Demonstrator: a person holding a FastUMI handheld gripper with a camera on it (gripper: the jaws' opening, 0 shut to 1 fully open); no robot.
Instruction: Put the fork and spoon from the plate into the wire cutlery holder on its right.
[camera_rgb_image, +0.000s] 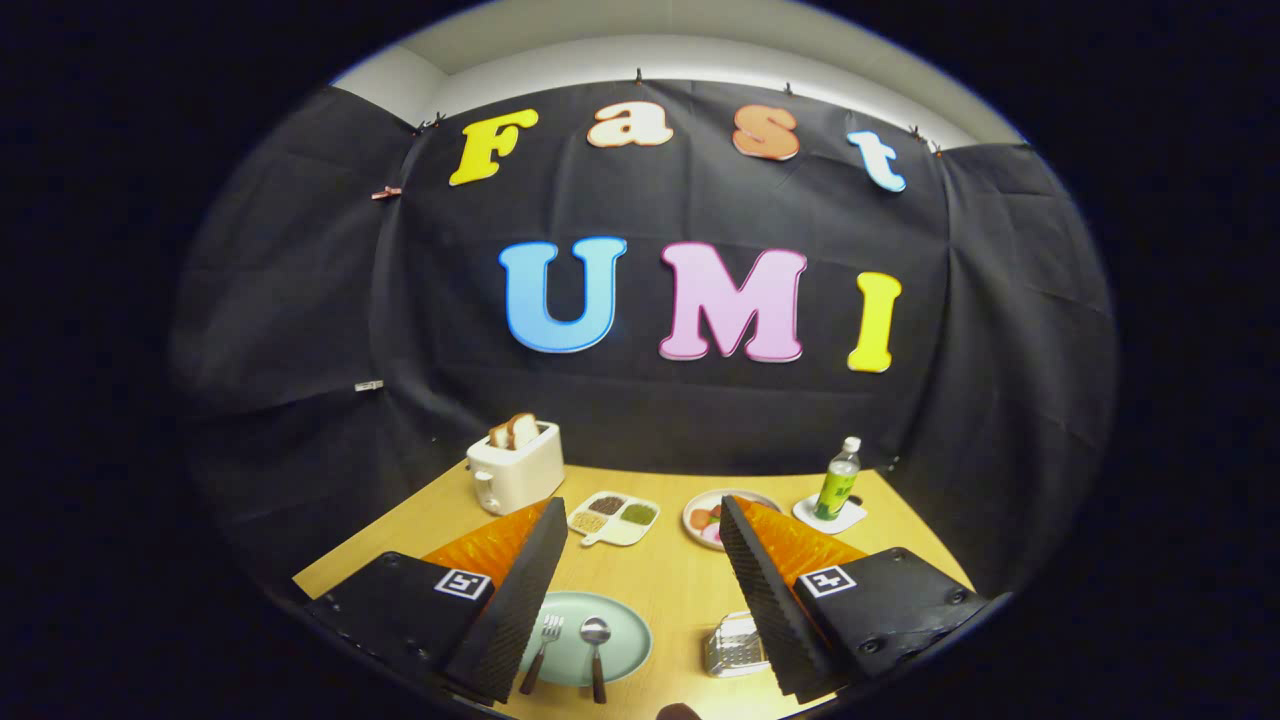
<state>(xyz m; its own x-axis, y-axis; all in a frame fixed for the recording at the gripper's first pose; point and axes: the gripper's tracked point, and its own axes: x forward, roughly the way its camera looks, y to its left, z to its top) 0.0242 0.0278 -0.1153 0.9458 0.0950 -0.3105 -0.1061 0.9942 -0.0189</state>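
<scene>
I have the gripper (640, 590) held wide open above the table (670, 590), nothing between its fingers. In the lower middle of the frame, between the fingers and closer to the left one, lies the plate (620, 640). On it the fork (543, 650) and spoon (596, 655) lie side by side, close together without touching, fork on the left. Both have their long axes running near-far: tines and bowl point away from me, dark handles toward me, with the handle ends reaching over the plate's near rim. The fork leans slightly, its handle angled off to the left.

To the right of the plate, well apart from it, the wire holder (735, 645) sits on the table, partly hidden behind the right finger.

Farther back, toward the black wall: a toaster (513, 472) with bread in its slots at centre left, a divided dish (614, 517) with grains beside it, a second plate (705, 520) with food partly behind the right finger, and a green bottle (839, 480) standing upright on a coaster (829, 516) at centre right.

Bare tabletop lies between plate and holder.
</scene>
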